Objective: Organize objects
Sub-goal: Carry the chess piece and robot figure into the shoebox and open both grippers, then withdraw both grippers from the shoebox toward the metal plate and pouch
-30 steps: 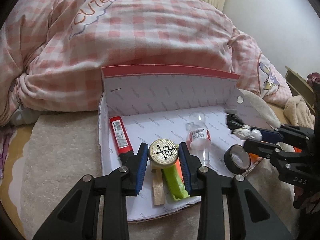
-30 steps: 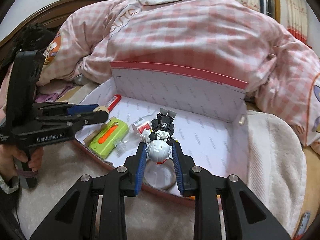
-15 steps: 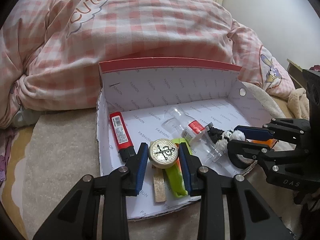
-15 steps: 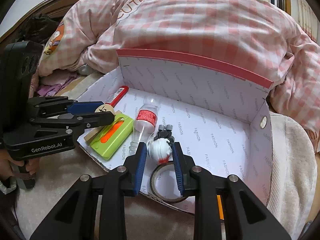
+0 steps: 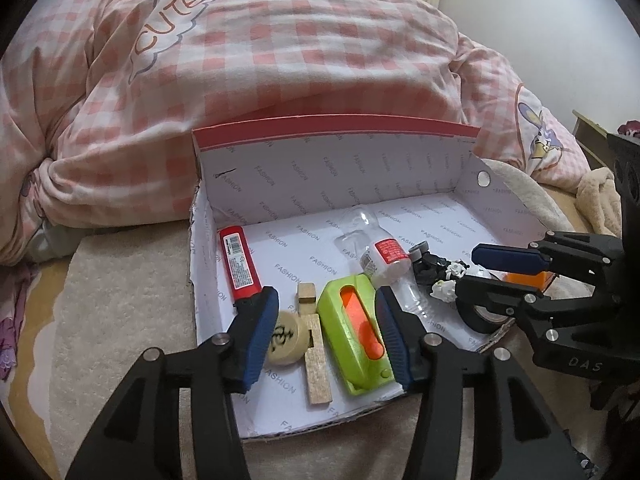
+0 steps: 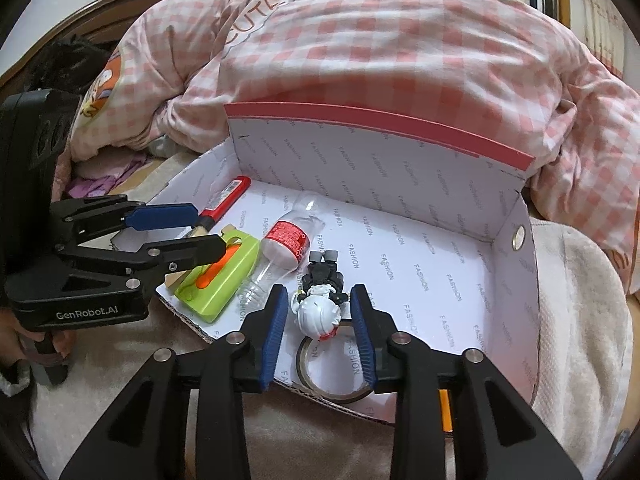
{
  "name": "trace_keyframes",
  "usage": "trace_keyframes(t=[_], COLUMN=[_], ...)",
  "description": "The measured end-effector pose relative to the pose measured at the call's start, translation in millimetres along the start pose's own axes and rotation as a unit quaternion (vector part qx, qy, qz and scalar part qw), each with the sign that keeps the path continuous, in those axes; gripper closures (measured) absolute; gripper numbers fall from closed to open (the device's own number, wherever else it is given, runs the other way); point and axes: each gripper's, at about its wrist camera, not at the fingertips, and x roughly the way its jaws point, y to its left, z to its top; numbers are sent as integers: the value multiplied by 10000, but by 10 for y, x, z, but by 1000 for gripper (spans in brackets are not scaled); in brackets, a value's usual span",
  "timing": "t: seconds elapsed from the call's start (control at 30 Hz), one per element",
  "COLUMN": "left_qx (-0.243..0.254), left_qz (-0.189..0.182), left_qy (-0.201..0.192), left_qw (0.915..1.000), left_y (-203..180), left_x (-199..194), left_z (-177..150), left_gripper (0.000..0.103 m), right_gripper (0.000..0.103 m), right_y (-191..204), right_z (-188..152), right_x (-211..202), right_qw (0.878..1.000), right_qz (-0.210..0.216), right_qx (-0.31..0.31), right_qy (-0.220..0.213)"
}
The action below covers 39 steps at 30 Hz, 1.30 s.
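Note:
A white cardboard box (image 5: pixel 332 184) with a red rim lies open on the bed. My left gripper (image 5: pixel 326 334) is open over its front left; a round wooden chess piece (image 5: pixel 287 338) lies free by its left finger, on a wooden block (image 5: pixel 314 344), beside a green case (image 5: pixel 354 342). My right gripper (image 6: pixel 320 326) is open around a black-and-white toy figure (image 6: pixel 322 300) that lies on the box floor above a tape roll (image 6: pixel 332 372). A clear bottle (image 6: pixel 280 256) and a red lighter (image 5: pixel 238 266) lie in the box.
A pink checked quilt (image 5: pixel 280 64) is heaped behind the box. A beige blanket (image 5: pixel 120 312) covers the bed around it. An orange object (image 5: pixel 524 278) shows behind my right gripper in the left wrist view.
Both grippers have opened. The left one has let go of the chess piece, which now lies on the block. The right one has let go of the toy figure.

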Motion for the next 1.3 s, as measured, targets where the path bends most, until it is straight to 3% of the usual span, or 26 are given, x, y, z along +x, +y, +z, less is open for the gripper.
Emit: trace_keyframes(t=[0.1, 0.23, 0.3, 0.6, 0.73, 0.9, 1.03, 1.3], left_qx=[12, 107, 60, -75, -241, -438, -512, -166], left_qz=[-72, -46, -74, -217, -342, -389, -406, -488], left_qy=[-9, -99, -119, -142, -310, -490, -522, -445], left_qw=[10000, 9999, 9999, 9996, 9986, 9971, 9965, 9977], left_y=[-6, -47, -30, 9, 50, 134, 187, 67], left_x=[-11, -62, -79, -126, -209, -335, -405, -521], left_z=[0, 0, -1, 5, 22, 50, 47, -23], left_gripper=[44, 20, 20, 19, 12, 1, 0, 0], right_gripper=[57, 39, 31, 24, 17, 17, 16, 16], right_y=[-25, -96, -117, -24, 71, 114, 100, 128], right_z=[-20, -28, -39, -10, -10, -46, -72, -216], right_x=[-12, -26, -57, -212, -303, -506, -681, -811], right_qw=[9999, 9994, 9990, 9980, 9977, 9935, 9890, 9934], right_qz=[-114, -119, -100, -89, -63, 321, 379, 298], right_qx=[86, 322, 408, 381, 316, 392, 510, 387], right_qy=[-65, -82, -174, -489, -600, -1018, -1335, -1036])
